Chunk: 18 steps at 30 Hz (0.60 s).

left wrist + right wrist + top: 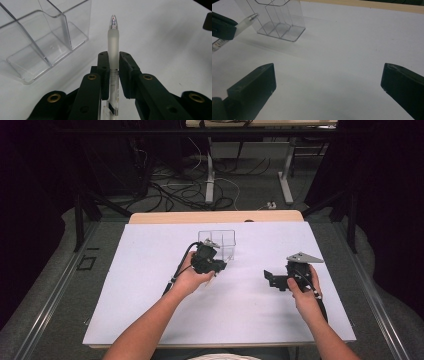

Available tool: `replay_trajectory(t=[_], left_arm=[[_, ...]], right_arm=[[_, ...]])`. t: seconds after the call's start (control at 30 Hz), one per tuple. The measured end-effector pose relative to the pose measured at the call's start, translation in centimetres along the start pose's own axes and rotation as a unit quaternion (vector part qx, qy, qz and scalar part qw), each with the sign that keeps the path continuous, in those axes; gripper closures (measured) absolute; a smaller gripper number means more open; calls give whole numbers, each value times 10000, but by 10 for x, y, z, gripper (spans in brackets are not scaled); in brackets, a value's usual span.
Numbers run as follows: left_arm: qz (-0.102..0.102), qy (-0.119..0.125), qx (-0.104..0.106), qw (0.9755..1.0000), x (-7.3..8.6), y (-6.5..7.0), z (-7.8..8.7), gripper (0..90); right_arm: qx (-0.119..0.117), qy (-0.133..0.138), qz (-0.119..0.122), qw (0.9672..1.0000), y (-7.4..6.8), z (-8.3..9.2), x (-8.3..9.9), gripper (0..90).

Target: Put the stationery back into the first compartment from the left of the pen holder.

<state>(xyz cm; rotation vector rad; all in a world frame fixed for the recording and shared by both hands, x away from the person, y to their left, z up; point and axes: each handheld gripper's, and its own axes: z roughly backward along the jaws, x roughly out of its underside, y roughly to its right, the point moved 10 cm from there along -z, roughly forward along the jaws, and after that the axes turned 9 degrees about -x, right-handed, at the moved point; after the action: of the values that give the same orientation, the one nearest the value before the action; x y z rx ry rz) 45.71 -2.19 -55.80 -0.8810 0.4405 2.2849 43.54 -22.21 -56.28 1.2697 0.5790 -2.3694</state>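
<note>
Left gripper (pixel 113 62) pinches translucent frosted-grip pen (pixel 113 42) mid-barrel, tip aimed just beside clear acrylic compartmented holder (pixel 47 40). Risk: tip catches a divider, probably tipping the light holder. Right gripper (pixel 328 82) spread, idle.

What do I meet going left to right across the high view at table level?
Left hand → left hand-held gripper shut on the pen, with the clear organizer just behind it → bare white table → right hand-held gripper, jaws open → right hand.
</note>
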Motion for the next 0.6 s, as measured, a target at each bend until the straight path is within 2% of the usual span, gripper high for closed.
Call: replay_trajectory(t=[0.17, 0.27, 0.37, 0.4, 0.43, 0.6], left_arm=[[52, 142, -61, 9999, -7, -4, 6, 796], [193, 330, -69, 9992, -13, -5, 11, 796], [236, 515, -114, 9983, -19, -9, 15, 797], [215, 521, -146, 9983, -21, -10, 17, 796], [282, 541, -187, 9980, -22, -11, 18, 796], [201, 658, -350, 9970, -31, -20, 27, 796]], right_arm=[[4, 14, -19, 10000, 0, 0, 0, 0], [4, 6, -35, 10000, 0, 0, 0, 0], [5, 2, -12, 10000, 0, 0, 0, 0], [7, 3, -10, 10000, 0, 0, 0, 0], [2, 3, -4, 10000, 0, 0, 0, 0], [1, 9, -5, 10000, 0, 0, 0, 0]])
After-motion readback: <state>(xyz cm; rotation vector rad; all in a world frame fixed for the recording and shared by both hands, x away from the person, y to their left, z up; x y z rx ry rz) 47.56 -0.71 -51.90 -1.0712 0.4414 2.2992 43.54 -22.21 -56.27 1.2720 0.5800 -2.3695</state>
